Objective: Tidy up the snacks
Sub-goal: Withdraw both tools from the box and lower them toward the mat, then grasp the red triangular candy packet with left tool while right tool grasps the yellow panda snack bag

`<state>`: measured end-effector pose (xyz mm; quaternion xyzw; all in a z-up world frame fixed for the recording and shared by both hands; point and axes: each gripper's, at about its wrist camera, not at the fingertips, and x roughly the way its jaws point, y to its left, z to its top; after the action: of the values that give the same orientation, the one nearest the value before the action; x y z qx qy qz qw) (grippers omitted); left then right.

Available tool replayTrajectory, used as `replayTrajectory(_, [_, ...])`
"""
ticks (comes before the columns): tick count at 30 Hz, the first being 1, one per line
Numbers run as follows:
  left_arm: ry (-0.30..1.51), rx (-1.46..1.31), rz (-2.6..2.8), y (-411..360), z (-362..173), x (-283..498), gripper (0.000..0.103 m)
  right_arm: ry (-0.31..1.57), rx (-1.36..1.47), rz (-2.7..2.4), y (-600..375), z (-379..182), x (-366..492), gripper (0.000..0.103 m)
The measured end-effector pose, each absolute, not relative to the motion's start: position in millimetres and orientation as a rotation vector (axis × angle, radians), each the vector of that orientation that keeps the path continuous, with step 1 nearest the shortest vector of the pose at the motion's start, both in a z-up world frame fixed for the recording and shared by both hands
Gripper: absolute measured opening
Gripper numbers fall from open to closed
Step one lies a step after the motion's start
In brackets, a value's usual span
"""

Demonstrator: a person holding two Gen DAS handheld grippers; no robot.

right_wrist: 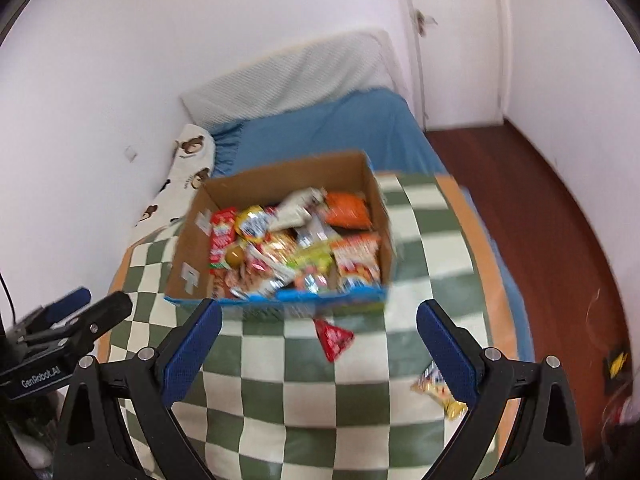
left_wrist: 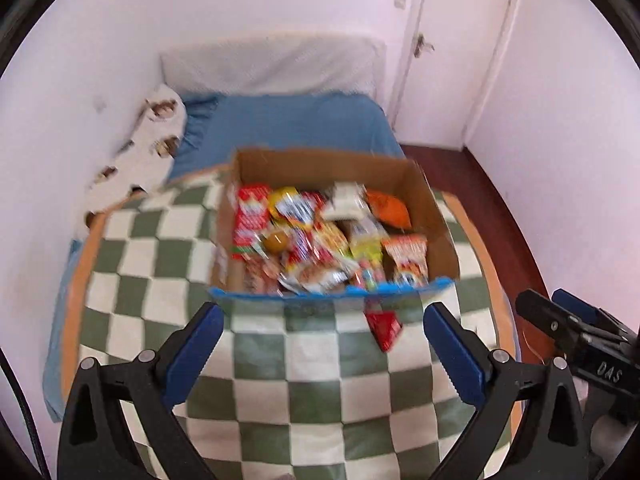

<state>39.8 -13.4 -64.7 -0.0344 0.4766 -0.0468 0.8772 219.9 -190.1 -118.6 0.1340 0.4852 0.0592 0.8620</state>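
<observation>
A cardboard box [left_wrist: 436,216] [right_wrist: 188,248] full of colourful snack packets sits on a green-and-white checkered blanket [left_wrist: 280,360] [right_wrist: 300,380] on a bed. A red triangular snack packet [left_wrist: 383,326] [right_wrist: 334,338] lies on the blanket just in front of the box. A yellow packet [right_wrist: 436,390] lies further right, partly behind my right finger. My left gripper [left_wrist: 324,320] hovers open before the box, holding nothing. My right gripper [right_wrist: 320,320] is open too, above the red packet. Each gripper shows at the other view's edge.
A blue sheet [left_wrist: 300,124] and a white pillow [left_wrist: 272,64] lie behind the box. A monkey-print cushion [left_wrist: 148,148] leans on the left wall. Dark wooden floor [right_wrist: 540,208] runs along the bed's right side, with a white door [left_wrist: 460,48] beyond.
</observation>
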Motion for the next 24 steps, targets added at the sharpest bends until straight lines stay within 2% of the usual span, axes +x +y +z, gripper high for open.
replayTrajectory(9, [1.222,0.021,-0.117,-80,-167,73,0.102,1.259,0.486,-0.056,-283,-248,220,0.1])
replayTrajectory(12, [1.296,0.017,-0.123,-96,-199,87,0.102,1.319,0.468,-0.072,-297,-282,225,0.1])
replayTrajectory(15, [1.326,0.008,-0.129,-111,-221,98,0.102,1.368,0.306,0.002,-288,-301,233,0.1])
replayTrajectory(20, [1.354,0.049,-0.131,-130,-248,108,0.102,1.442,-0.187,0.128,-248,-327,241,0.1])
replayTrajectory(24, [1.383,0.041,-0.143,-142,-267,115,0.102,1.504,-0.308,0.187,-237,-359,246,0.1])
